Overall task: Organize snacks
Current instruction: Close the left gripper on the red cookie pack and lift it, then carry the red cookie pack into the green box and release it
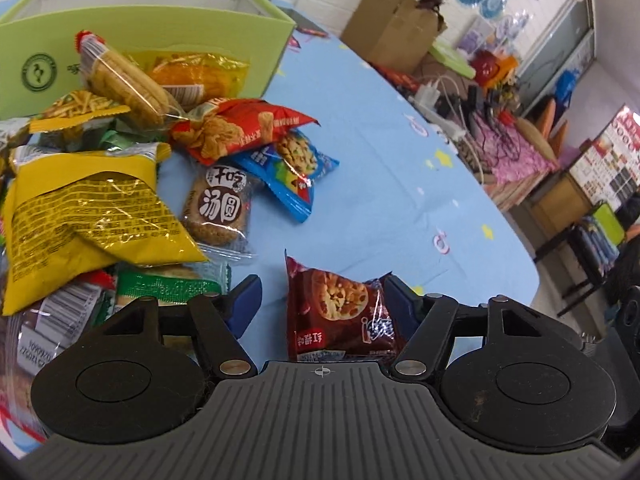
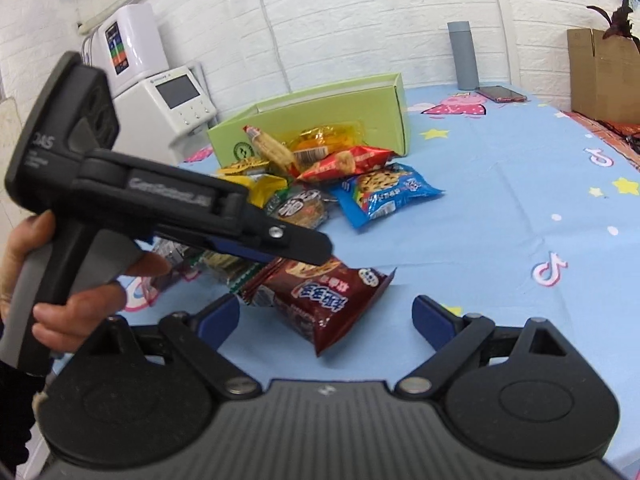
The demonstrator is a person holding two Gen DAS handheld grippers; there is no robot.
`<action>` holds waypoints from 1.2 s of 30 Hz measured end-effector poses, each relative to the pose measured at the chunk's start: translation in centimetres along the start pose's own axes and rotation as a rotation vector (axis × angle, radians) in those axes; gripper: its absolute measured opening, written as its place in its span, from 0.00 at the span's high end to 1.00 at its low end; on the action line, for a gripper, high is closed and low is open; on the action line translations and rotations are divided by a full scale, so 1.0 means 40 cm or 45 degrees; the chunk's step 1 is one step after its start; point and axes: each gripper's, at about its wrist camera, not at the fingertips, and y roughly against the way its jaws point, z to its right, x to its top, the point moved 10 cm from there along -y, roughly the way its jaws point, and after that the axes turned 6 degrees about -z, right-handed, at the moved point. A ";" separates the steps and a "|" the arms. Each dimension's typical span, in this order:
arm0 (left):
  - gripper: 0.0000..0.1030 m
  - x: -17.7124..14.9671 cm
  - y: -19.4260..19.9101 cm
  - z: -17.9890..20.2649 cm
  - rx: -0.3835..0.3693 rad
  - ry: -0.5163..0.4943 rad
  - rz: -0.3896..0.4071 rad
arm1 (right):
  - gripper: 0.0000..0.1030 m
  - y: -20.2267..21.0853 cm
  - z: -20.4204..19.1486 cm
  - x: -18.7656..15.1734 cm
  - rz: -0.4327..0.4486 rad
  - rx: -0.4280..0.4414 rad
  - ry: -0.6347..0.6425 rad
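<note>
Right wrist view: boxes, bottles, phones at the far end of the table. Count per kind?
Boxes: 2, the green box and the cardboard box
Bottles: 1, the grey bottle
Phones: 1, the phone lying flat beside the bottle
Total: 4

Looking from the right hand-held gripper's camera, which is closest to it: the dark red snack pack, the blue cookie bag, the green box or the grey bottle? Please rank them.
1. Dark red pack, just ahead between the fingers.
2. Blue cookie bag, mid-table.
3. Green box, behind the pile.
4. Grey bottle, against the wall.
</note>
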 end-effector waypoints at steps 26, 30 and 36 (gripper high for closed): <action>0.83 0.376 0.200 -0.122 0.086 0.047 0.372 | 0.44 -0.156 -0.072 0.438 0.150 0.009 0.353; 0.83 0.478 0.225 -0.276 0.189 0.127 0.410 | 0.44 -0.316 -0.140 0.574 0.102 0.084 0.454; 0.77 0.534 0.180 -0.495 0.289 0.246 0.364 | 0.32 -0.548 -0.222 0.640 -0.030 0.172 0.509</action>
